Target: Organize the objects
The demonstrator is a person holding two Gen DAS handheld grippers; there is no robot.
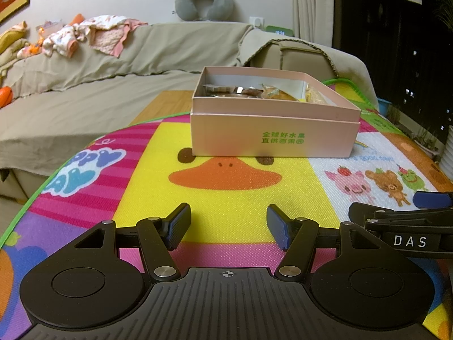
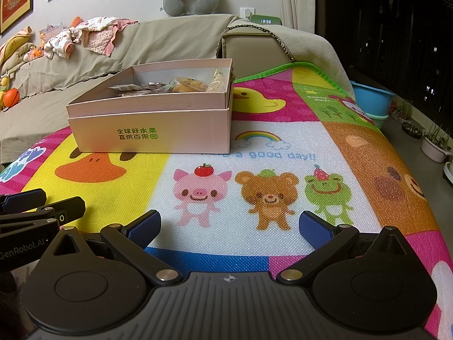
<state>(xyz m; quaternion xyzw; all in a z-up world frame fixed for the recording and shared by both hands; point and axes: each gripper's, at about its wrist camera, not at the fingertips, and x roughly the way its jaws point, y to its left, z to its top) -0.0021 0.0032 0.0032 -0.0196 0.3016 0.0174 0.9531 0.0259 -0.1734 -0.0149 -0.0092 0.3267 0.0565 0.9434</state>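
Observation:
A pink cardboard box with green print stands on a colourful cartoon play mat. Several wrapped snacks lie inside it. My left gripper hovers low over the mat, a short way in front of the box, open with nothing between its blue pads. In the right wrist view the same box sits ahead to the left, its snacks visible. My right gripper is open and empty over the pig and bear drawings. The two grippers sit side by side; part of each shows at the edge of the other's view.
A beige covered sofa runs behind the mat, with baby clothes piled on it and a grey neck pillow on top. Blue tubs and plant pots stand at the right by dark windows.

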